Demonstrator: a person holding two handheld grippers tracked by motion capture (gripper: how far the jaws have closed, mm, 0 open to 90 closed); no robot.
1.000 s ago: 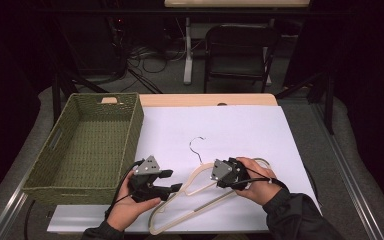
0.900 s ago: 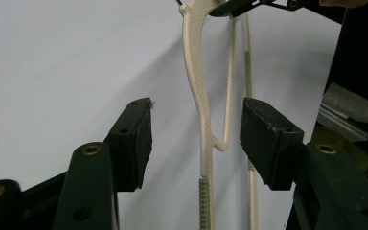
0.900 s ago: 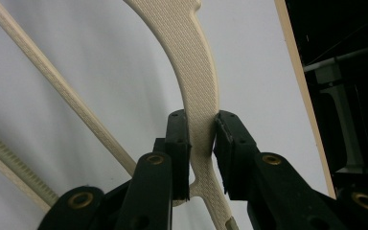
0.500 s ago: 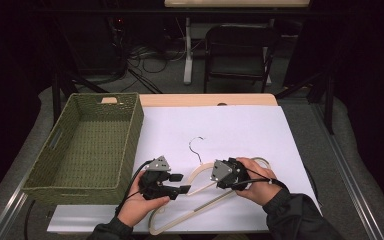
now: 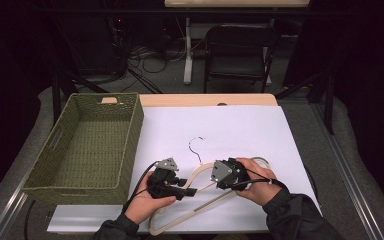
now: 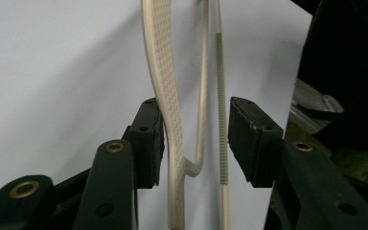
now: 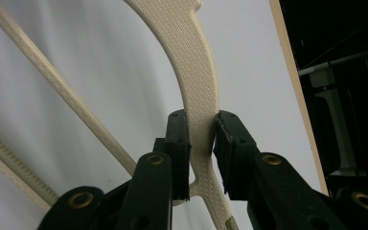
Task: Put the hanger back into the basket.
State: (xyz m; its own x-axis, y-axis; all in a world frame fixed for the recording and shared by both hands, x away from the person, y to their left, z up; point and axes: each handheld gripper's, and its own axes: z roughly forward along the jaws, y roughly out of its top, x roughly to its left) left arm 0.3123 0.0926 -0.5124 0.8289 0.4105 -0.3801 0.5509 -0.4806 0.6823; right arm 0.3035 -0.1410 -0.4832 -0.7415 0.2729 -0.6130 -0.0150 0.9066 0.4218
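While the cream hanger (image 5: 202, 200) lies flat on the white sheet (image 5: 240, 130), the right gripper (image 7: 201, 143) clamps its textured arm; the left gripper (image 6: 194, 139), jaws closing, straddles arm and bar, seemingly unclamped. It looks light, stiff, grippy.

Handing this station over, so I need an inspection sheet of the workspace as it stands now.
Surface: white sheet on a wooden table.
Job's things: cream hanger flat on the sheet, hook pointing away.
Clutter: empty green basket at left.
Grippers: right gripper shut on the hanger; left gripper has just been closing, the hanger's arm and bar between its pads, not yet clamped.
Cables: black lead from the left gripper.
Surroundings: chair, floor cables.
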